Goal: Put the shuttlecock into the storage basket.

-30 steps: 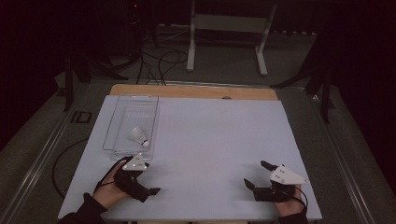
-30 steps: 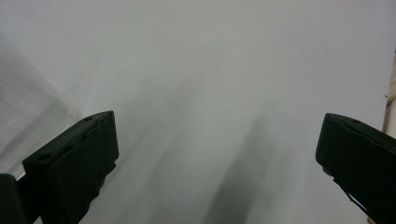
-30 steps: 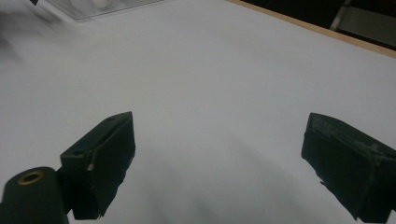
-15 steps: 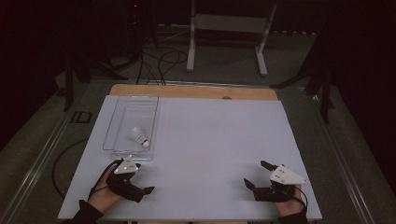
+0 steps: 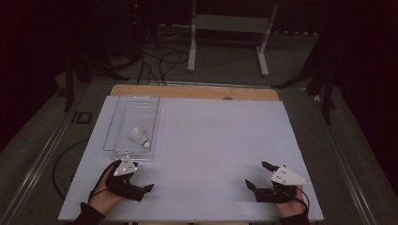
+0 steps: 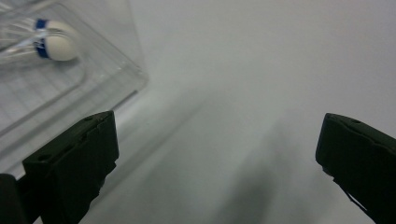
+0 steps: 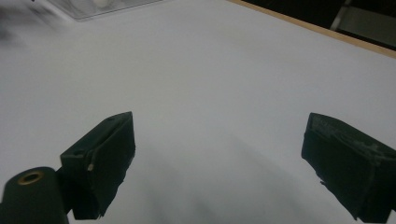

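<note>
A white shuttlecock [image 5: 140,137] lies inside a clear plastic box [image 5: 115,136] on the left of the white table. In the left gripper view its cork with a blue band [image 6: 52,41] shows through the box wall [image 6: 93,88]. My left gripper [image 5: 139,181] rests on the table just in front of the box's near end, open and empty [image 6: 217,154]. My right gripper [image 5: 257,174] sits near the front right of the table, also open with nothing between its fingers [image 7: 219,158].
White table top [image 5: 211,140] spreads between the two grippers. A wooden strip [image 5: 197,92] runs along the far edge, with a metal stand [image 5: 227,28] and cables on the floor beyond. The box's corner [image 7: 93,7] shows far off in the right gripper view.
My left gripper has slid a little to the left and back toward the near edge, staying open. The right gripper has hardly moved.
</note>
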